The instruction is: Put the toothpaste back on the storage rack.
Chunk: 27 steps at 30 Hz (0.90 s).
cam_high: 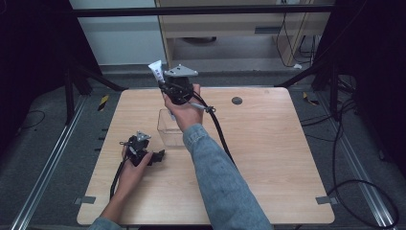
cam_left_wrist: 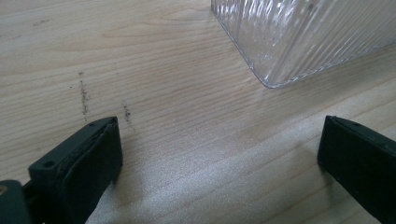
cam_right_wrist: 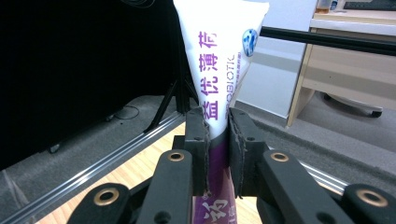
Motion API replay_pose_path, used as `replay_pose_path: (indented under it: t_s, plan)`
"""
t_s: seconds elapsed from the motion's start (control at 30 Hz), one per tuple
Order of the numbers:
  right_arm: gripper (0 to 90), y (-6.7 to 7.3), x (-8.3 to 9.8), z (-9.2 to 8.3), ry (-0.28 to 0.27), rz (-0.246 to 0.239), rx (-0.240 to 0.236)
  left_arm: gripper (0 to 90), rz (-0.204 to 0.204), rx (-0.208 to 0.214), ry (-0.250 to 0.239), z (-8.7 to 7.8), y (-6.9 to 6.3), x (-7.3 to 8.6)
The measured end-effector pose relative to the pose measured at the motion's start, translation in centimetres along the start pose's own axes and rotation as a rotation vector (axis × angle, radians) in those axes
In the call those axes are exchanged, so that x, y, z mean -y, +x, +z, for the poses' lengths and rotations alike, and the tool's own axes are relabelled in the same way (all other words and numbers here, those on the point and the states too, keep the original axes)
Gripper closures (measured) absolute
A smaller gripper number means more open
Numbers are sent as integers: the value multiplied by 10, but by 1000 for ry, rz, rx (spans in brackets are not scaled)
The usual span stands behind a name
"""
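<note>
Right hand-held gripper (cam_right_wrist: 217, 135): jaws clamped on a white and purple tube (cam_right_wrist: 218, 56), the pads pressing its lower part from both sides; in the high view this hand-held gripper (cam_high: 168, 82) is lifted above the far side of the worktop, the grey three-cornered plate on top.
Tube: stands up from the jaws, flat crimped end uppermost, purple lettering running along it; in the high view the tube (cam_high: 155, 72) sticks out up and to the left, over the far edge of the worktop.
Right hand (cam_high: 184, 112): wrapped round the gripper body, denim sleeve trailing back towards the near edge.
Left hand-held gripper (cam_left_wrist: 219, 154): jaws spread wide, nothing between them, bare wood beneath; in the high view it (cam_high: 160, 155) lies low at the near left, pointing right.
Clear container (cam_high: 170, 129): ribbed transparent plastic, open at the top, standing on the worktop between the two grippers; one corner (cam_left_wrist: 280, 42) is just ahead of the left jaws, not touching them.
Worktop (cam_high: 268, 158): light wood, with a small dark round disc (cam_high: 236, 100) at the far side.
</note>
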State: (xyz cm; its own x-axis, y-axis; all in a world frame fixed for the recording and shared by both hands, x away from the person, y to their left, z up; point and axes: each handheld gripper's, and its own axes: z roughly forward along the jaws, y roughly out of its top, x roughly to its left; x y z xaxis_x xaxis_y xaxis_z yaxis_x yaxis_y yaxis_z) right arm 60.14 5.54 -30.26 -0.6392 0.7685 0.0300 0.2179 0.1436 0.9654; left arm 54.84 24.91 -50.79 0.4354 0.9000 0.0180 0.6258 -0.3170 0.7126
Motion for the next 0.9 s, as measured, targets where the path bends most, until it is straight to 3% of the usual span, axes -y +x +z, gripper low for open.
replay_pose_path:
  t_s: [0.37,0.9]
  plan:
    - [789,5,17,8,-2,5,-10,0,0,0,-2,0,0,0]
    - [789,8,24,10,-14,25,-10,0,1,2,-1,0,0,0]
